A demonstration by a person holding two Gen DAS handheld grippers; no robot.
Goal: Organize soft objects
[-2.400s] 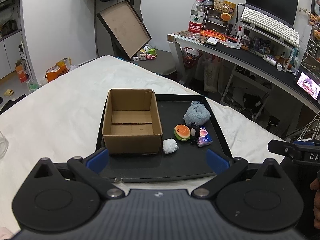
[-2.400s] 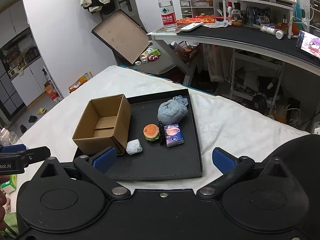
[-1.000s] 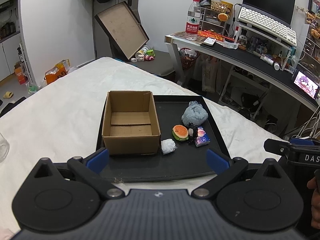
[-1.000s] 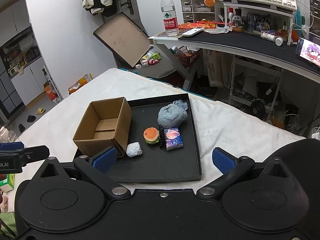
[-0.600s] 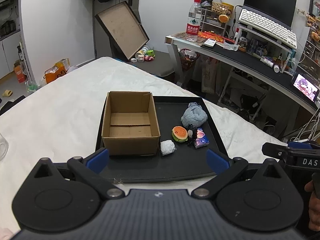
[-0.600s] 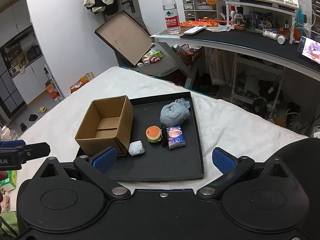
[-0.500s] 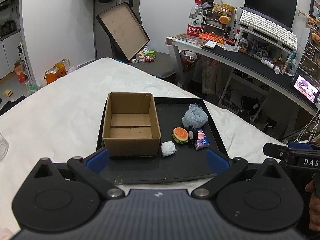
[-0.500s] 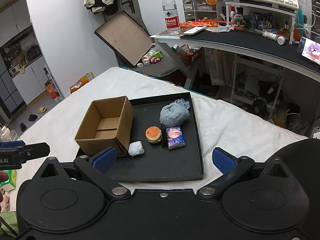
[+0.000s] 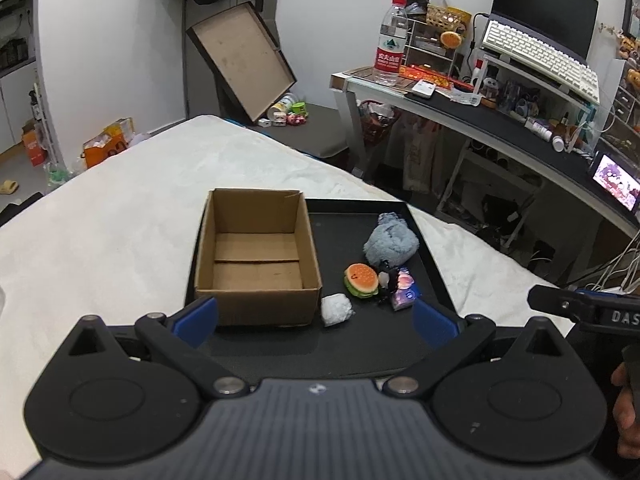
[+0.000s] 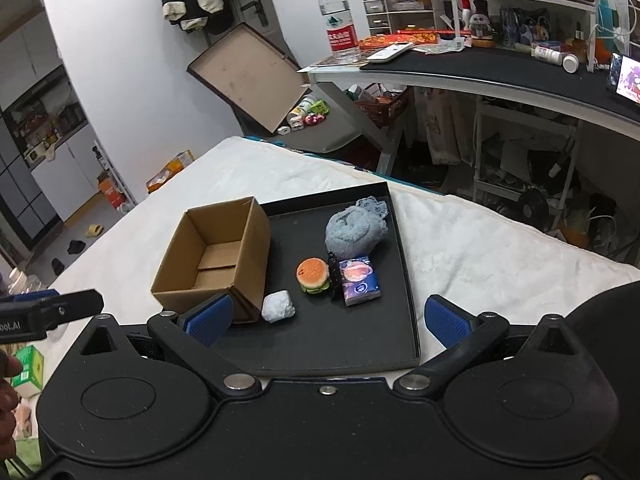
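Nearest the cameras, the left claw [image 9: 315, 318] and the right claw [image 10: 325, 319] are both seen with their blue-padded fingers spread wide apart, nothing held between them, each hanging over the near edge of a black tray [image 10: 408, 276] that lies on a white bed [image 9: 100, 232]. On the tray's near part a small white crumpled wad [image 10: 278, 306] is found just beside the front corner of an open cardboard box [image 9: 256, 260], which occupies the tray's left side (its inside holds nothing but its own folded flaps). A little farther on, a soft burger toy [image 10: 313, 274] lies toward the middle, with a small black item [image 10: 333, 275] pressed between it and a blue tissue pack [image 10: 359, 282] on its right. Beyond these, toward the tray's far right corner, a grey-blue plush bundle [image 10: 355, 230] is seen, touching or nearly touching the tissue pack. Past the bed, a brown flat lid [image 9: 242, 60] is propped at a tilt against the wall, and to the right a bench [image 10: 460, 68] is loaded with a water bottle [image 10: 338, 20], a keyboard [image 9: 540, 60] and small clutter.
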